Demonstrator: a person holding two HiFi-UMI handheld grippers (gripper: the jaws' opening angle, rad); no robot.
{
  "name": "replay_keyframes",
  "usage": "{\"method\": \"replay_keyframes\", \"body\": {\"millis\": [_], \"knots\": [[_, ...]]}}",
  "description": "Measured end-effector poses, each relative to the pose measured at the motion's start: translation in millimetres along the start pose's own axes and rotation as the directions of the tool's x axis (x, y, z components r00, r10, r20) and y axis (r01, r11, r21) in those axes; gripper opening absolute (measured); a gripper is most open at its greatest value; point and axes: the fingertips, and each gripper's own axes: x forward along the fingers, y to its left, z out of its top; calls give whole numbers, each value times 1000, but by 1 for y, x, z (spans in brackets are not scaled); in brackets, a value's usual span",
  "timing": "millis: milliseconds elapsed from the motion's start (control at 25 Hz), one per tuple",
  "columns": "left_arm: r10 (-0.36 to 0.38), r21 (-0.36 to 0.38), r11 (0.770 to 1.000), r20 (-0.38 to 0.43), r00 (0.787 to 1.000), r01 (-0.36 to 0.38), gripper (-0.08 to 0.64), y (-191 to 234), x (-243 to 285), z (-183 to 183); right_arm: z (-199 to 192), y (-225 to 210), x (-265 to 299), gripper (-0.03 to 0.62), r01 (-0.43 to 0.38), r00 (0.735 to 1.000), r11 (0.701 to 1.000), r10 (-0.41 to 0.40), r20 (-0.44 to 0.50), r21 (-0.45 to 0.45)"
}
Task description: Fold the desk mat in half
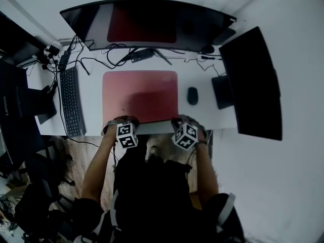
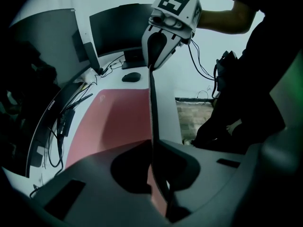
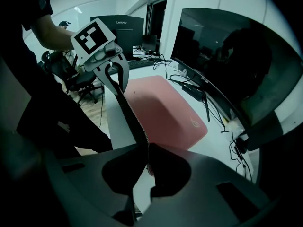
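Left tongs (image 1: pixel 126 120) and right tongs (image 1: pixel 182 120) each clenched on the near edge of the red desk mat (image 1: pixel 140 95), one at each corner. Beyond them, the mat lay on the white surface (image 1: pixel 93 108), between keyboard (image 1: pixel 71 103) and mouse (image 1: pixel 192 95), before the curved monitor (image 1: pixel 147 24).

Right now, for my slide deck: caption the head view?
The left gripper and right gripper pinch the near edge of the red desk mat.
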Motion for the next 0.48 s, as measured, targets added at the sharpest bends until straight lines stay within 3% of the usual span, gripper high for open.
{"method": "replay_keyframes", "body": {"millis": [480], "knots": [[-63,78,995,12,998,62,21,51,-14,7,22,-40,0,20,86,996,992,-82,-40,90]]}}
